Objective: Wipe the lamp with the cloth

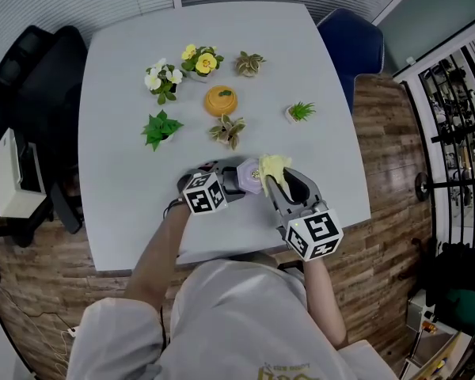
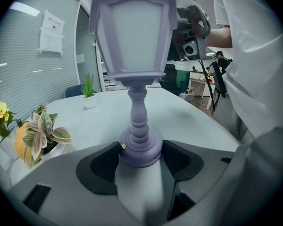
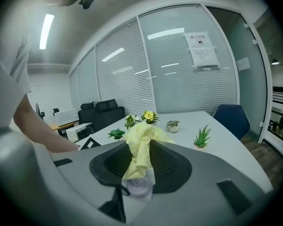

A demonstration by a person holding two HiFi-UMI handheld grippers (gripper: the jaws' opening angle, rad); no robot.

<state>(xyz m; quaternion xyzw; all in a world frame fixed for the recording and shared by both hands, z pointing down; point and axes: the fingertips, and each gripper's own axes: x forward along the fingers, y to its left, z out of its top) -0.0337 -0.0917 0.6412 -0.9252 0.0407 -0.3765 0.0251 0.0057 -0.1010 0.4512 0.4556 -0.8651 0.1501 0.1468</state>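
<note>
One grey table (image 1: 111,172) on wood floor (image 1: 380,133)

lamp (image 1: 250,179) | mostly hidden | under cloth (image 1: 273,166) | head view

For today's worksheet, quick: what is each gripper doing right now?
Left gripper: closed on the lamp, at its base.
Right gripper: closed on the cloth.

The person wears a white short-sleeved shirt (image 1: 237,315) with a yellow print low on the front; the left gripper (image 1: 236,179) and right gripper (image 1: 275,182) are grey shells with black padded jaws; each carries a white cube (image 1: 204,192) of black square markers.
</note>
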